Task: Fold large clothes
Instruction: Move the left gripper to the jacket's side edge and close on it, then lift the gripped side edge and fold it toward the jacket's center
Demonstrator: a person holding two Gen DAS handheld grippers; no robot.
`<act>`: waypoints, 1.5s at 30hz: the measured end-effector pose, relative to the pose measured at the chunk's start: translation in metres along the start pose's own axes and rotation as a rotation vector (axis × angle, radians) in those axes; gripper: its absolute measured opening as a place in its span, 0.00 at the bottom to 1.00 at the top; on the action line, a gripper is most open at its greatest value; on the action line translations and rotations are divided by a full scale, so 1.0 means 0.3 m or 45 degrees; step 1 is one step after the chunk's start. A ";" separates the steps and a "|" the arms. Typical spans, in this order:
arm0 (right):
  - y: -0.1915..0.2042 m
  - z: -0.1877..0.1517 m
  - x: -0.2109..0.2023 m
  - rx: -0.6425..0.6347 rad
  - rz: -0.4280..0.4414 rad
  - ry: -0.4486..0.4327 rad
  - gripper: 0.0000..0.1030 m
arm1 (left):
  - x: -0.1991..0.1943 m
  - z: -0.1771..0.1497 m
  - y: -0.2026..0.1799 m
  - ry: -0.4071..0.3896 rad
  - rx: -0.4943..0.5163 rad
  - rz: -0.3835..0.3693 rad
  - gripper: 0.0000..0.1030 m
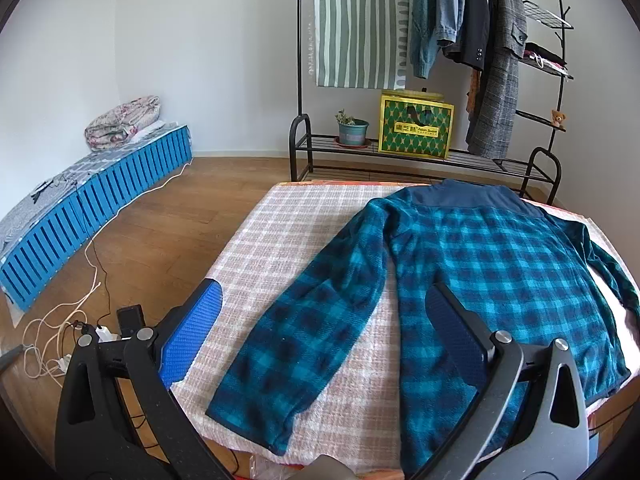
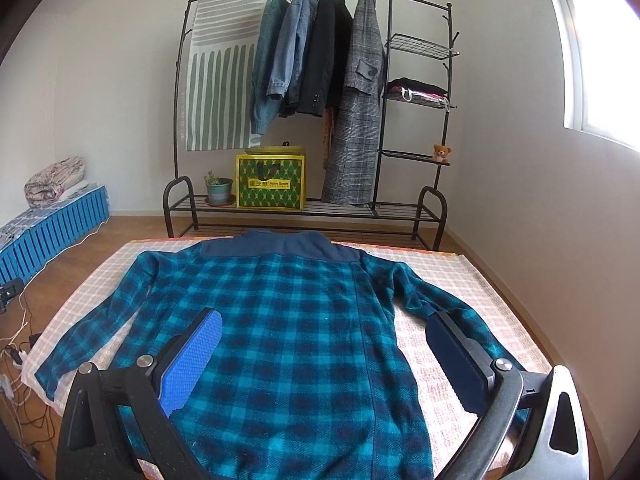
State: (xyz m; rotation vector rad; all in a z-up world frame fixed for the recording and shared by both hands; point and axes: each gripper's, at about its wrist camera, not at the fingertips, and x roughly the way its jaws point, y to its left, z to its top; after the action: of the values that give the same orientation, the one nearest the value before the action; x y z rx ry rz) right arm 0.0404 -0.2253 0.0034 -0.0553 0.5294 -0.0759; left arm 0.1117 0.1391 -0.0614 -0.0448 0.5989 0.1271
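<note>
A teal and navy plaid shirt [image 1: 500, 272] [image 2: 288, 320] lies flat, back up, on a table under a pink checked cloth [image 1: 288, 232] [image 2: 472, 280]. Its navy collar points away from me and both sleeves are spread out to the sides. My left gripper [image 1: 324, 300] hovers open above the left sleeve [image 1: 296, 340], nothing between its blue pads. My right gripper [image 2: 324, 322] hovers open above the shirt's lower body, its right finger [image 2: 456, 352] over the right sleeve [image 2: 432, 300]. Neither gripper holds any cloth.
A black clothes rack [image 2: 312, 208] with hanging coats, a yellow-green bag [image 2: 272, 180] and a potted plant [image 2: 218, 190] stands behind the table. A low blue bed [image 1: 96, 208] lies at the left. Cables and a power strip [image 1: 72, 332] lie on the wooden floor at the table's left.
</note>
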 end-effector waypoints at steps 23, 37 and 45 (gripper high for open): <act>0.259 -0.103 0.391 -0.200 0.281 0.162 0.88 | 0.906 -0.152 0.307 0.639 -0.363 -0.196 0.70; 0.177 -0.072 0.409 -0.160 0.227 0.214 0.88 | 0.933 -0.155 0.243 0.628 -0.295 -0.183 0.02; 0.206 -0.009 0.458 -0.105 0.412 0.353 0.78 | 0.742 0.012 0.235 0.402 -0.430 -0.390 0.01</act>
State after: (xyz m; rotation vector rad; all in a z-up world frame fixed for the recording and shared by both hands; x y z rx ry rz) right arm 0.1607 -0.1757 -0.0724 -0.0388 0.8121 0.2580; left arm 0.2865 0.2331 -0.1844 -0.4891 0.8730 -0.0799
